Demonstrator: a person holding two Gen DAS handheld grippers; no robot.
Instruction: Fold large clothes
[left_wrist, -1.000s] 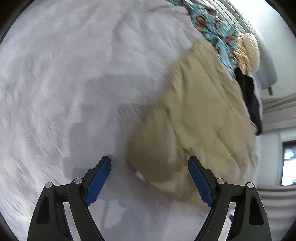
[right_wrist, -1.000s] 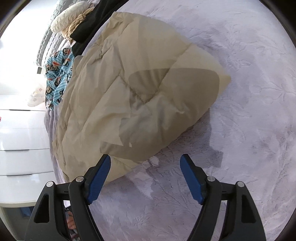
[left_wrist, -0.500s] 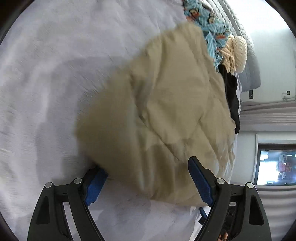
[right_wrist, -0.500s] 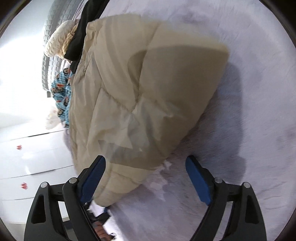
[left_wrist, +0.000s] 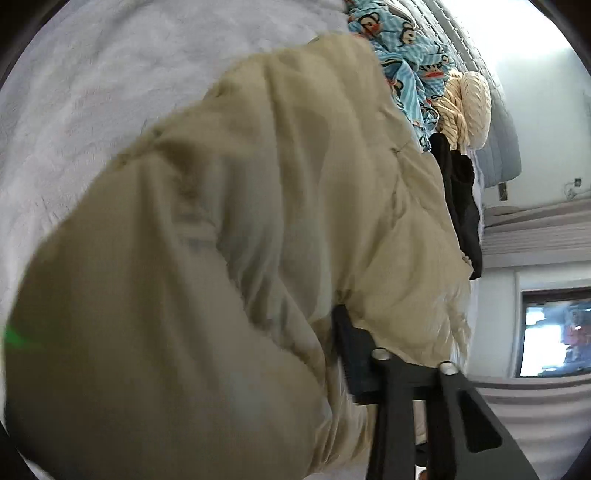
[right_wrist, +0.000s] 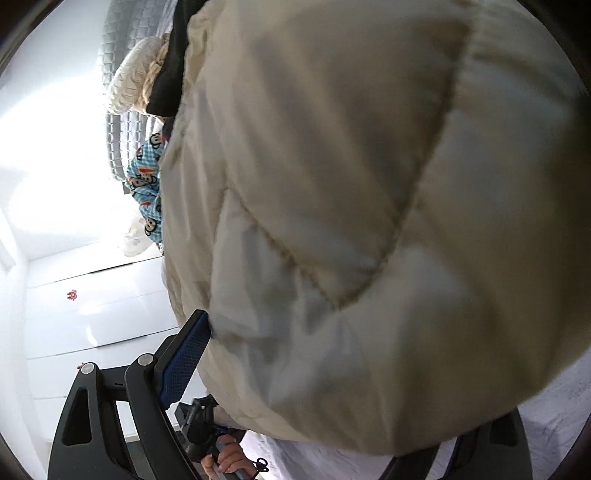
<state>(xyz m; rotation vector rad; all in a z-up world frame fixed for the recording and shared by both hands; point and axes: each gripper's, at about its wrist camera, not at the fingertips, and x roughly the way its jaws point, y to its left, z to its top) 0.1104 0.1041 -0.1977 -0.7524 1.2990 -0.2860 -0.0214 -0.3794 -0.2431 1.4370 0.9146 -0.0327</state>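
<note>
A pale fuzzy bed (left_wrist: 92, 92) is carrying everything here, with white drawers (right_wrist: 74, 314) at one side and a small pile of other clothes at the far end: a blue printed piece (left_wrist: 399, 48), a cream knit (left_wrist: 469, 99) and something black (left_wrist: 461, 206).

The beige padded jacket (left_wrist: 258, 221) is lying on the bed and is filling both wrist views. The left gripper (left_wrist: 325, 354) has just been closing, and its jaws are now pinching a thick fold at the jacket's near edge; only one finger is showing, the other is under the cloth. The right gripper (right_wrist: 332, 387) is standing spread wide, with the puffy hem bulging between its jaws; I cannot tell if the pads are touching it.

The risk, I think, is an uneven lift. The filling is slippery and springy, so a shallow pinch may be sliding off. If the right side is catching only the outer layer, the fold is going crooked.
</note>
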